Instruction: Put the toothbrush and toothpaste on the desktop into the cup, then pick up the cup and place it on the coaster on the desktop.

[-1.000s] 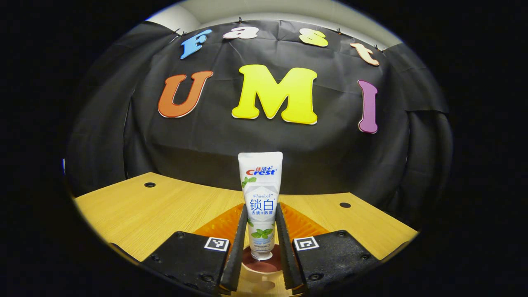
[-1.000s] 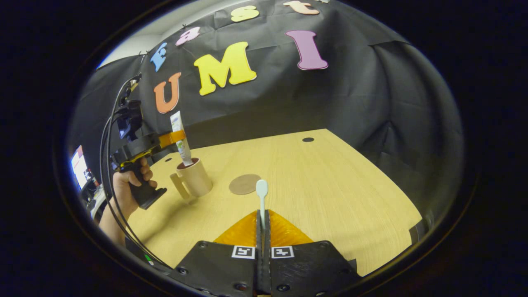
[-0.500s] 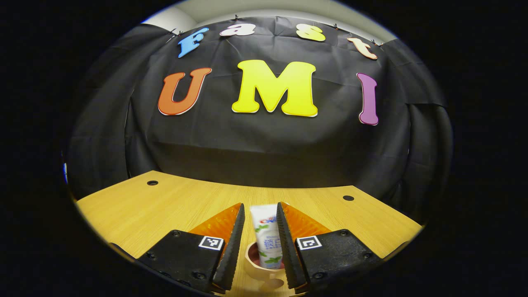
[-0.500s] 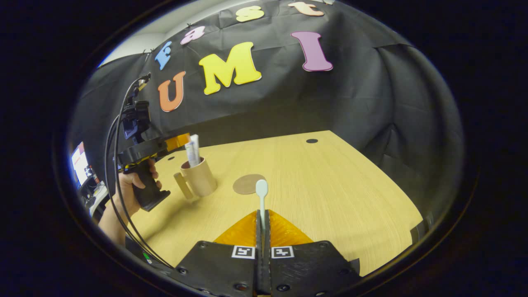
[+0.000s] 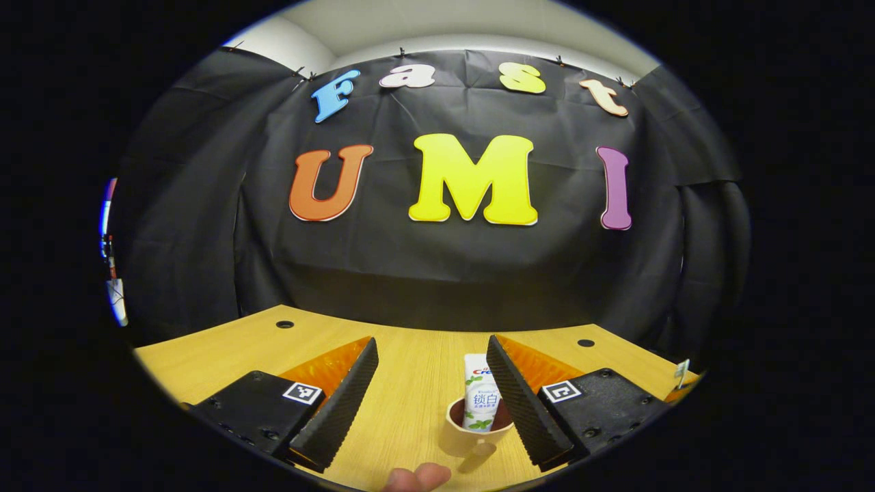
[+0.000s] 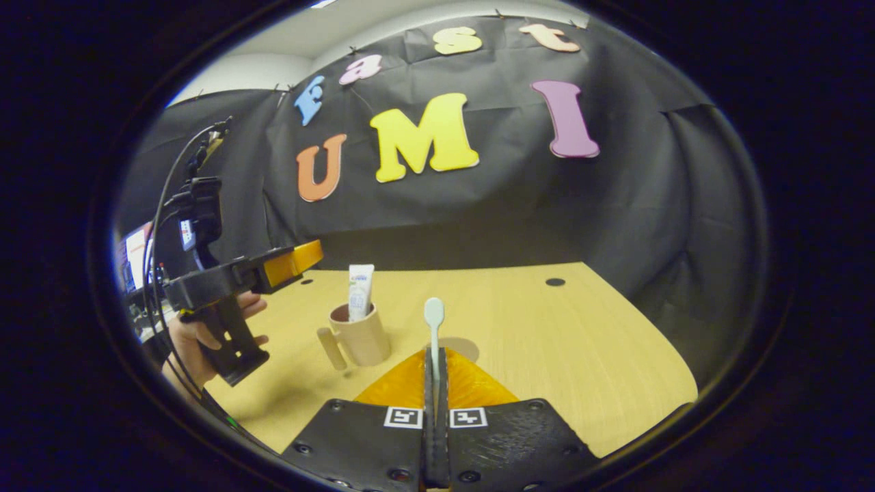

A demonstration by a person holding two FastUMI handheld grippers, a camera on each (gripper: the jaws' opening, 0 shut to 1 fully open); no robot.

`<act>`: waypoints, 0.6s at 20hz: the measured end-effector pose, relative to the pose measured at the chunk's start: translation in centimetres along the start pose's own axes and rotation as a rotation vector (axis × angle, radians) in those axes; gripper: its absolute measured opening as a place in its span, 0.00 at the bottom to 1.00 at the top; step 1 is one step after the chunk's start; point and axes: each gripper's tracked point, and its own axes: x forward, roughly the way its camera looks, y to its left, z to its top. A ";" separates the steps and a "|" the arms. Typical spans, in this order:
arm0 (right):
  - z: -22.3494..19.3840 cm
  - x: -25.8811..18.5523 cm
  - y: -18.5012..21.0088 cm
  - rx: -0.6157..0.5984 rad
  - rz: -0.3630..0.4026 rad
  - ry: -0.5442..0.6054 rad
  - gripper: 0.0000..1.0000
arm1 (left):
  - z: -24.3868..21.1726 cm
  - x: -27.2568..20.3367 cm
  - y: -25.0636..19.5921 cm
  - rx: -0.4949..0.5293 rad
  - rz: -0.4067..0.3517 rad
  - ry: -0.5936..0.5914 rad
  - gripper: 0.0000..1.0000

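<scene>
Beside the cup's handle, the left tongs (image 5: pixel 431 400) are standing wide apart with nothing between them, and the toothpaste tube (image 5: pixel 480 402) is sitting upright inside the beige cup (image 5: pixel 472 437) on the wooden bench (image 5: pixel 410 383). From the right gripper view, the right tongs (image 6: pixel 435 372) are pinching the toothbrush (image 6: pixel 433 326) by its handle, head up, just right of the cup (image 6: pixel 361 338); the round coaster (image 6: pixel 465 348) is lying on the bench partly behind the brush.

My reading is that the toothbrush is the piece due to go in. To do it well, the brush is needing to come over the cup's open mouth on the side the tube is not occupying, then tip so one end drops past the rim before the tongs are letting go. The left tongs (image 6: pixel 290 261) are best holding off to the side, so the two tools are not meeting above the rim.
</scene>
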 end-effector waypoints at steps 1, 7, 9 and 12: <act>1.5 1.0 1.3 -0.012 0.028 -0.036 0.00 | 0.2 -0.8 0.6 0.004 0.009 -0.006 1.00; 8.7 7.3 8.9 -0.033 0.185 -0.228 0.00 | -0.2 -5.8 4.1 0.021 0.053 -0.011 1.00; 10.0 9.6 10.2 -0.015 0.211 -0.257 0.00 | -0.7 -7.0 5.4 0.019 0.067 -0.016 1.00; 10.3 12.6 11.5 -0.041 0.194 -0.296 0.00 | -2.8 -7.4 7.0 0.027 0.075 0.022 1.00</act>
